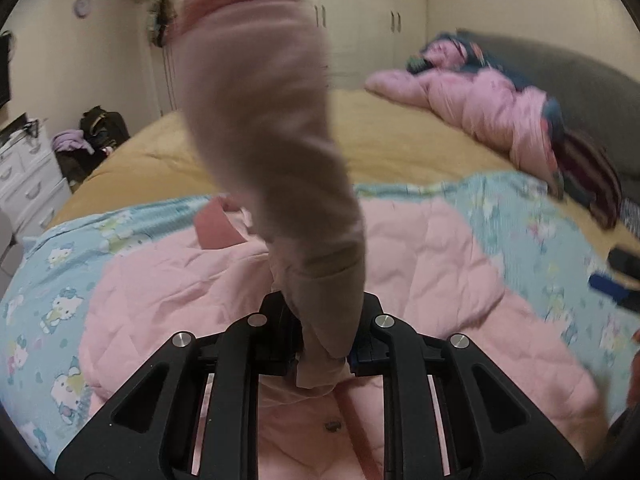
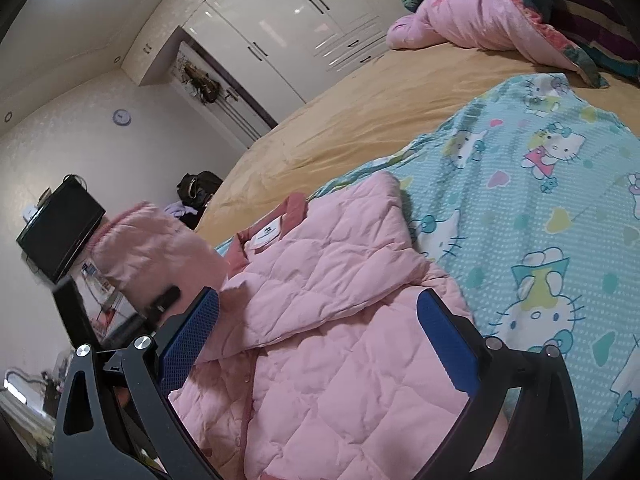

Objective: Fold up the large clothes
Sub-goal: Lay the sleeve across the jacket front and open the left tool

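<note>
A pink quilted jacket (image 1: 420, 264) lies spread on a blue cartoon-cat blanket (image 1: 60, 280) on the bed. My left gripper (image 1: 324, 312) is shut on one jacket sleeve (image 1: 272, 120), which rises blurred from the jaws with its darker pink cuff on top. In the right wrist view the same lifted sleeve (image 2: 160, 248) hangs at the left, above the jacket body (image 2: 340, 320) with its collar and white label. My right gripper (image 2: 320, 340) hovers open over the jacket, blue pads (image 2: 444, 344) wide apart with nothing between them. Its blue pad also shows at the left view's right edge (image 1: 612, 284).
The blanket lies on a yellow bedspread (image 1: 400, 140). A heap of pink quilt and dark clothes (image 1: 500, 108) sits at the far right of the bed. White drawers (image 1: 24, 176), bags on the floor (image 1: 100, 128), a dark screen (image 2: 60, 228) and white wardrobes (image 2: 288, 40) stand around the bed.
</note>
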`<state>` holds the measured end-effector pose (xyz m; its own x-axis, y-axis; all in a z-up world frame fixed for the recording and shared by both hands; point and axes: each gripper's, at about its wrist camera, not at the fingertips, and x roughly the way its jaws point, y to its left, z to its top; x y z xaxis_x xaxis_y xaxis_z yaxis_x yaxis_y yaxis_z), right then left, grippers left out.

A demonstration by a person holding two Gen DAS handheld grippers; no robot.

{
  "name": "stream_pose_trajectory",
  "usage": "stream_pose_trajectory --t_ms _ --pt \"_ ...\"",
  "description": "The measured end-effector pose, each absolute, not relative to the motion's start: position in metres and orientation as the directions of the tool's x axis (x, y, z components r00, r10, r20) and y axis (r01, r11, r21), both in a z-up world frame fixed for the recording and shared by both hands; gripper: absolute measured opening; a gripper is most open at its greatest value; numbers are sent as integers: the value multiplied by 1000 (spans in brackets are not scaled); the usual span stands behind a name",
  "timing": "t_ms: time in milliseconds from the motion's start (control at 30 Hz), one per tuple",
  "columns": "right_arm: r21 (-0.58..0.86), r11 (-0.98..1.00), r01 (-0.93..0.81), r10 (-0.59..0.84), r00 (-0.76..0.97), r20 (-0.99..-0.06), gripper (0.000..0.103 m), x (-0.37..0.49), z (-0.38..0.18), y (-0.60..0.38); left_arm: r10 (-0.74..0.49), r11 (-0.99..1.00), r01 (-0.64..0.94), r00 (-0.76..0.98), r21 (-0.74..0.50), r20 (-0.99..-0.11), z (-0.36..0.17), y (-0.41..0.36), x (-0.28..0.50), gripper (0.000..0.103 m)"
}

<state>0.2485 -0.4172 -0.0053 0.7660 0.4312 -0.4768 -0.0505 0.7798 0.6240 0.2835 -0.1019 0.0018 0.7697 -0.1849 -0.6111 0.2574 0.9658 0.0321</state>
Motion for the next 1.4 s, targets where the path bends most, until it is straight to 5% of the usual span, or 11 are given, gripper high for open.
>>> stream_pose_trajectory --t_ms 267,600,800,1133,1400 --pt "620 784 -28 420 760 -496 99 251 -12 -418 -192 947 316 714 65 -674 -34 -123 284 21" --pt "624 781 -37 442 738 -510 99 258 -13 -404 -161 875 436 671 209 -724 -62 -156 262 69" --pt "656 752 -73 518 680 -519 99 275 -16 -386 -208 856 490 619 165 -757 -63 -154 246 91" --pt "704 709 -36 583 591 -557 98 329 -34 -355 -286 913 408 637 -1 -716 -23 -85 236 94" --pt "695 719 -27 589 555 -588 58 364 -57 -334 -72 994 111 743 16 -666 3 15 248 94"
